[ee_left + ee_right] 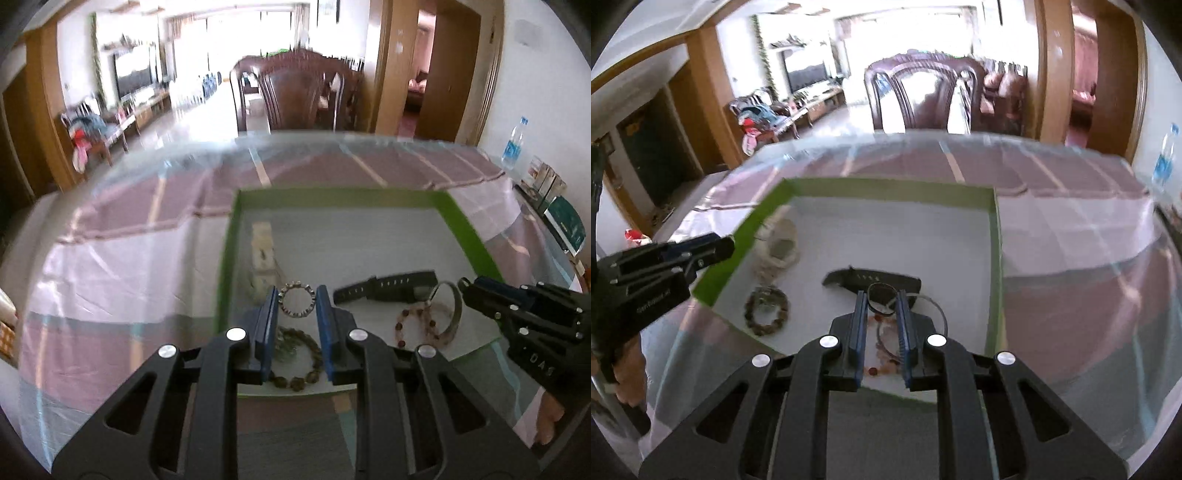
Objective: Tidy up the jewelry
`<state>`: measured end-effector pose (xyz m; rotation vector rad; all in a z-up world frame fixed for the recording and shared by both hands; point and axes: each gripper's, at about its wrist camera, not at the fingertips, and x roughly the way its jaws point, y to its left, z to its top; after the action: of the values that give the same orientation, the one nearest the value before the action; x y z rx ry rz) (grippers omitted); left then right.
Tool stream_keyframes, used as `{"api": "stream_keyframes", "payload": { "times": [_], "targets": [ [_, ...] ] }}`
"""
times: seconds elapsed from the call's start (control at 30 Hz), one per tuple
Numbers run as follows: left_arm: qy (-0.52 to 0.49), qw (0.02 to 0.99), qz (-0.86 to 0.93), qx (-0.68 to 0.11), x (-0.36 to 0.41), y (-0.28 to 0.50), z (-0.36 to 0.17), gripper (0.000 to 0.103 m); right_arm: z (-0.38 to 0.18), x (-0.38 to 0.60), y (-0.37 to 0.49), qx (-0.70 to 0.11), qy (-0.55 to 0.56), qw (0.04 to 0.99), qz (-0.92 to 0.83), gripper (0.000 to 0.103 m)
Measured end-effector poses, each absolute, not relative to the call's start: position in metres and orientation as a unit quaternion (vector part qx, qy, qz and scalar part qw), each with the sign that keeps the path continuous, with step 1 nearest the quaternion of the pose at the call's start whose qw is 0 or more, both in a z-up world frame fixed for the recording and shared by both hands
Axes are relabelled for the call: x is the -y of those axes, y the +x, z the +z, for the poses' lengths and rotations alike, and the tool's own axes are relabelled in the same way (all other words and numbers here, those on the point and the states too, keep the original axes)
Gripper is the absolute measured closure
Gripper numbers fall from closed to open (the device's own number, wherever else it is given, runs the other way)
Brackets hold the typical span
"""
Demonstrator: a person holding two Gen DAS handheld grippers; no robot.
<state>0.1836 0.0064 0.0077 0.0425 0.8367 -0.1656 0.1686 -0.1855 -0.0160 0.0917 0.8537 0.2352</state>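
Observation:
A green-rimmed tray (332, 195) (886, 184) with a white floor holds the jewelry. My left gripper (296, 303) is shut on a silver beaded ring bracelet (296, 303), held between the blue pads above a brown bead bracelet (299, 380) (767, 312). My right gripper (882, 301) (466, 286) is shut on a thin dark bangle (882, 293) over a red bead bracelet (886, 350) (417, 328). A black watch (388, 286) (875, 277), a metal bangle (456, 310) and a cream watch (263, 254) (777, 251) lie in the tray.
The tray sits on a table with a pink-striped cloth under clear plastic (129, 258). A dark wooden chair (299, 92) stands at the far edge. A water bottle (514, 144) and boxes (554, 206) stand at the right.

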Motion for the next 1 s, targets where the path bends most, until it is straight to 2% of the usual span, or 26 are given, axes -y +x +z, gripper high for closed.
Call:
{"api": "stream_keyframes", "payload": {
  "times": [0.1, 0.13, 0.17, 0.2, 0.27, 0.33, 0.4, 0.47, 0.53, 0.57, 0.7, 0.8, 1.0],
  "targets": [
    [0.027, 0.906, -0.081, -0.416, 0.000, 0.191, -0.006, 0.082, -0.022, 0.184, 0.171, -0.415, 0.046, 0.902, 0.111, 0.087],
    [0.029, 0.906, -0.080, -0.416, 0.002, 0.193, -0.008, 0.074, -0.022, 0.183, 0.171, -0.413, 0.047, 0.903, 0.109, 0.086],
    [0.029, 0.905, -0.081, -0.416, 0.003, 0.193, -0.008, 0.066, -0.021, 0.184, 0.170, -0.410, 0.050, 0.904, 0.107, 0.081],
    [0.027, 0.907, -0.079, -0.413, 0.002, 0.192, -0.008, 0.051, -0.020, 0.185, 0.169, -0.408, 0.053, 0.905, 0.108, 0.076],
    [0.027, 0.913, -0.077, -0.400, 0.001, 0.187, -0.003, 0.047, -0.015, 0.189, 0.165, -0.399, 0.060, 0.909, 0.107, 0.062],
    [0.038, 0.917, -0.073, -0.391, 0.000, 0.178, 0.003, 0.044, -0.007, 0.192, 0.154, -0.389, 0.057, 0.914, 0.101, 0.060],
    [0.044, 0.925, -0.060, -0.373, -0.004, 0.163, 0.011, 0.039, 0.001, 0.193, 0.139, -0.378, 0.049, 0.919, 0.097, 0.051],
    [0.052, 0.937, -0.042, -0.344, -0.008, 0.141, 0.021, 0.034, 0.009, 0.194, 0.120, -0.363, 0.034, 0.927, 0.088, 0.036],
    [0.058, 0.944, -0.022, -0.323, -0.010, 0.119, 0.028, 0.027, 0.015, 0.193, 0.101, -0.349, 0.016, 0.933, 0.081, 0.031],
    [0.057, 0.947, -0.019, -0.315, -0.012, 0.107, 0.032, 0.025, 0.018, 0.192, 0.092, -0.342, 0.010, 0.936, 0.079, 0.024],
    [0.058, 0.958, -0.017, -0.279, -0.012, 0.067, 0.041, 0.014, 0.024, 0.189, 0.054, -0.294, -0.007, 0.953, 0.068, 0.006],
    [0.072, 0.967, 0.002, -0.245, -0.007, 0.045, 0.036, 0.005, 0.016, 0.187, 0.040, -0.269, -0.004, 0.961, 0.060, 0.003],
    [0.074, 0.963, 0.003, -0.260, -0.002, 0.040, 0.009, 0.005, -0.012, 0.178, 0.040, -0.279, -0.014, 0.959, 0.042, 0.003]
  ]
}}
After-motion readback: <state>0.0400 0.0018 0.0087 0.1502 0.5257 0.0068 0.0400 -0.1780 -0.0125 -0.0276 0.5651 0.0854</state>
